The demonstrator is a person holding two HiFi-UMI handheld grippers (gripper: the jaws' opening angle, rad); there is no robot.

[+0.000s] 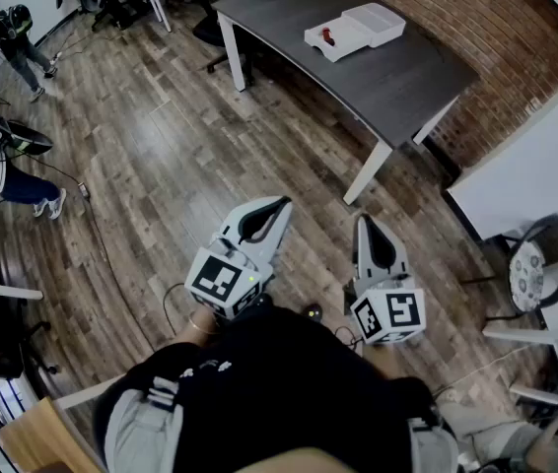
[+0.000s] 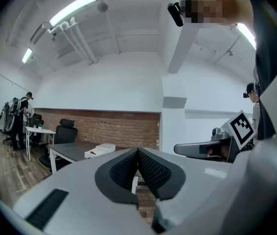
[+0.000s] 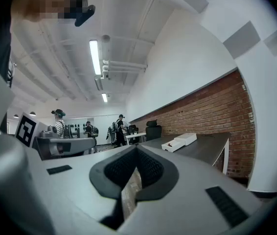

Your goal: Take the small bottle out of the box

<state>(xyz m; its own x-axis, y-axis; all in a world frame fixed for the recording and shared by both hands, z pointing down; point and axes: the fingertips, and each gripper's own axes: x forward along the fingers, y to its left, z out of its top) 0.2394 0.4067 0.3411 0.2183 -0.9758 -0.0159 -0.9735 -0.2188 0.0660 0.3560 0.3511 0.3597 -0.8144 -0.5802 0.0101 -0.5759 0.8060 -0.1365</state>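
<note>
Fingers [image 2: 150, 170] pressed together, empty, on left gripper [image 2: 137, 152] and right gripper [image 3: 136, 150]. Small red bottle [image 1: 330, 35] sits in open white box [image 1: 358, 28] on dark grey worktop [image 1: 397, 77], well apart. Risk: arriving unopened, nudging box.

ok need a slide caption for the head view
Left tool and right tool shut and empty, white box on the grey table across the wood floor

Three cameras, far off, share the table [image 1: 397, 79].
</note>
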